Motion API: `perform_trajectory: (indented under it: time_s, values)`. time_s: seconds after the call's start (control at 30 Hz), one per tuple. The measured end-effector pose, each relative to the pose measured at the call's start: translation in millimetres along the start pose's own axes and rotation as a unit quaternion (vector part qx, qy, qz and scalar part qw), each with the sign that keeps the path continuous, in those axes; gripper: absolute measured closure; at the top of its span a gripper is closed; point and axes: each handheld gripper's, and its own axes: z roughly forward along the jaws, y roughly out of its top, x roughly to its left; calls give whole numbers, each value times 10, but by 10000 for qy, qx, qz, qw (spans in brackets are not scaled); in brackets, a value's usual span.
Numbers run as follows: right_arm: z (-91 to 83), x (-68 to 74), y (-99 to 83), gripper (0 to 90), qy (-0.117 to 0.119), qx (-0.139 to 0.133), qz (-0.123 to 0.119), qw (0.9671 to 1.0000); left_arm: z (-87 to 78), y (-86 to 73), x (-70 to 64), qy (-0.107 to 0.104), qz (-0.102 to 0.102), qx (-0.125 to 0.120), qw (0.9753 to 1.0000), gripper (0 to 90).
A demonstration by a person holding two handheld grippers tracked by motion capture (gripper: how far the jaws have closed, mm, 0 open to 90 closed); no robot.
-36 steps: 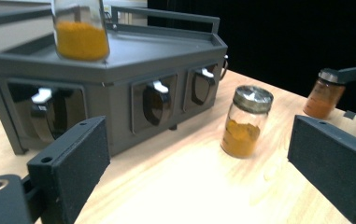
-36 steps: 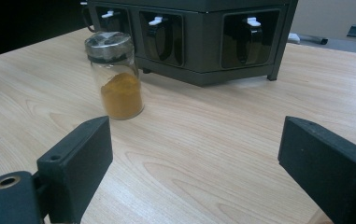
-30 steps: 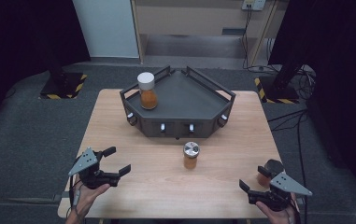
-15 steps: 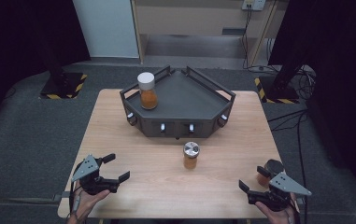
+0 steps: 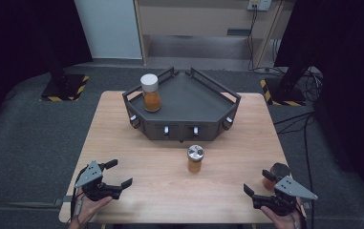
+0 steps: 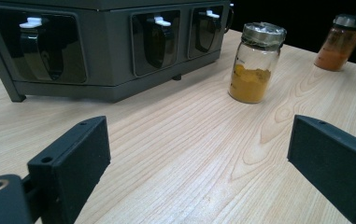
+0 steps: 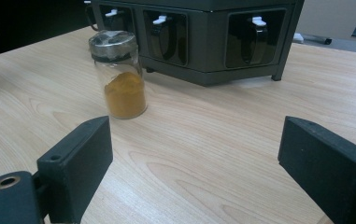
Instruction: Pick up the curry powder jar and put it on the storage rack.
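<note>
A dark rack stands at the far middle of the table. On its top, at the left, stands a white-capped jar part full of orange powder. Its front faces hold recesses with white-tipped holders; what is in them is too dark to make out.

A metal-lidded jar stands alone on the wood just in front of the rack, roughly a third full of yellow-orange powder. It is ahead of both pairs of fingers, well apart from each: beyond the right-hand finger in the left gripper view and beyond the left-hand finger in the right gripper view.

A third jar, with orange contents, sits touching or just beside the right gripper, largely hidden by it from above; the left gripper view shows it far off, its top cut by a dark part.

The left gripper is near the table's near left corner, jaws wide apart, nothing between them. The right gripper's jaws are likewise spread and empty. Bare wood lies between each pair of fingers.
</note>
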Motion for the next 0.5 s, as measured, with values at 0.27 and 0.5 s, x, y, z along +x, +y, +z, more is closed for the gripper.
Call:
perform_trajectory:
  time_s: [0.27, 0.5]
  values:
    - [1, -3, -4, 99, -1, -7, 20, 10000, -6, -9, 7, 19, -58, -20, 10000, 45]
    - [3, -3, -4, 99, 9, -12, 19, 10000, -9, -12, 8, 26, -81, -24, 10000, 43]
